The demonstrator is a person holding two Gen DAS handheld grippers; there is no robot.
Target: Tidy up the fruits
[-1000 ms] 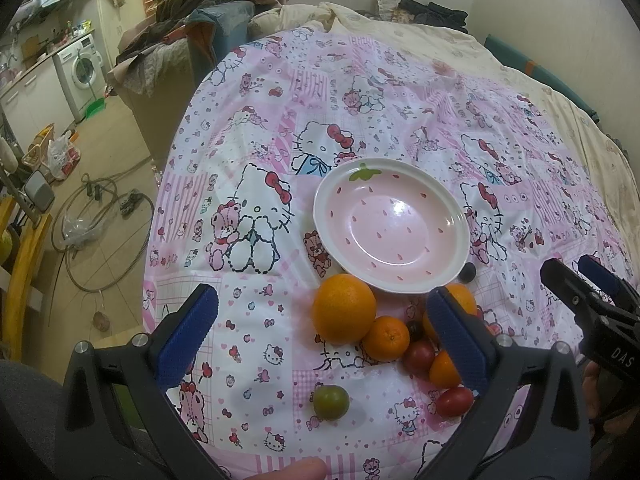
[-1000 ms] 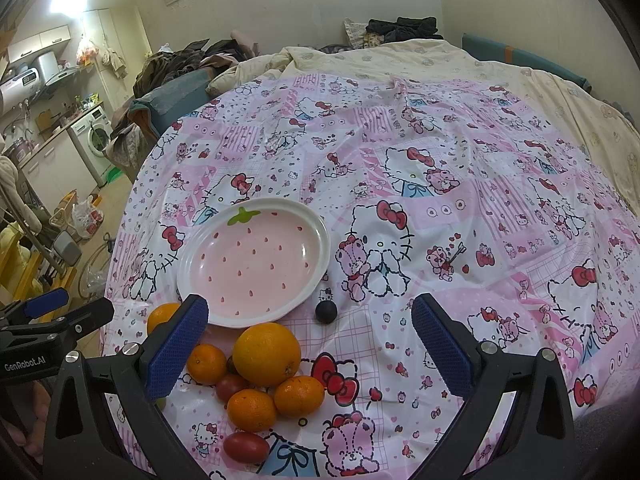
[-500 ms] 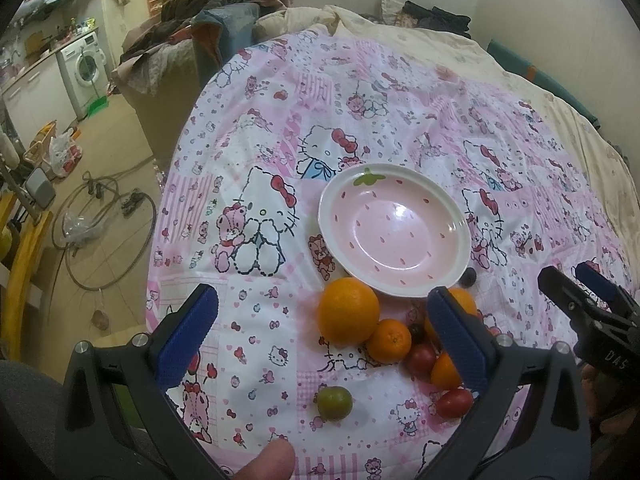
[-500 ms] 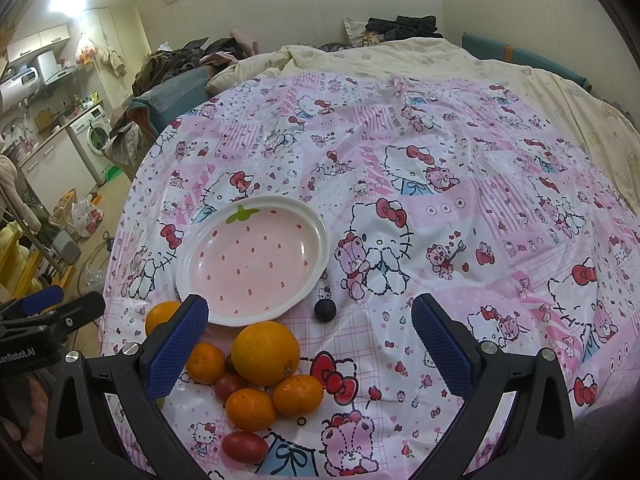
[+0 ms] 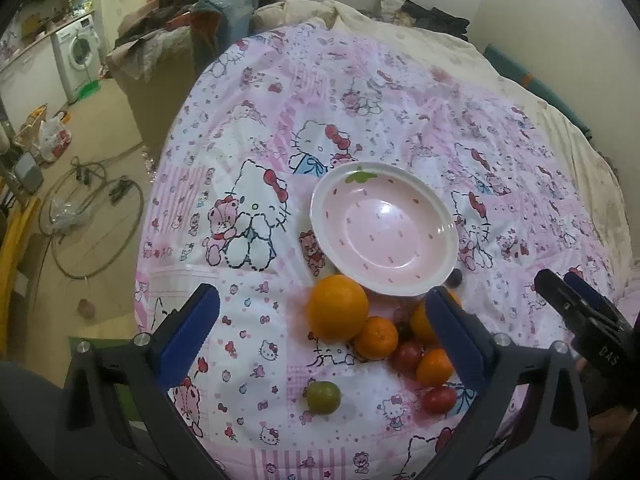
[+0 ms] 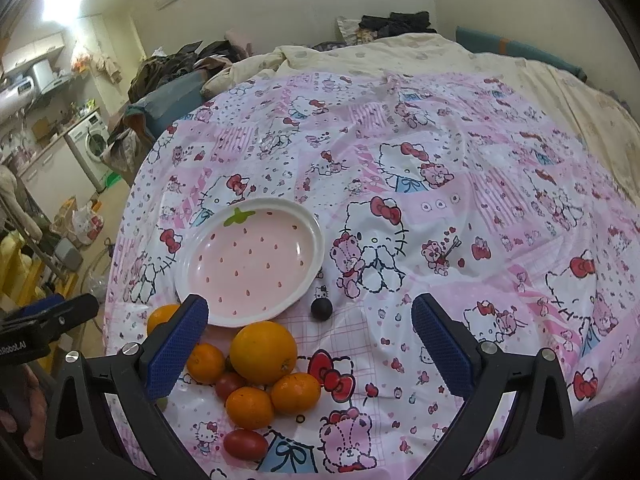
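Observation:
A pink strawberry-pattern plate [image 5: 436,280] [image 6: 308,280] lies empty on the Hello Kitty cloth. Just in front of it sits a cluster of fruit: a big orange [image 5: 337,306] [image 6: 263,351], small mandarins [image 5: 376,337] [image 6: 295,393], red tomatoes [image 5: 439,399] [image 6: 245,444], a green fruit [image 5: 323,397] and a dark plum [image 6: 321,309]. My left gripper [image 5: 320,328] is open above the fruit. My right gripper [image 6: 310,340] is open, hovering over the big orange and plum. Both are empty.
The pink cloth [image 6: 460,208] covers a bed with a cream quilt [image 6: 400,56] behind. The bed's left edge drops to a floor with cables [image 5: 96,216], a washing machine [image 5: 78,56] and piled clothes [image 5: 192,8].
My left gripper has risen and drawn back a little, so the plate and fruit sit lower in its view. The right gripper has barely moved.

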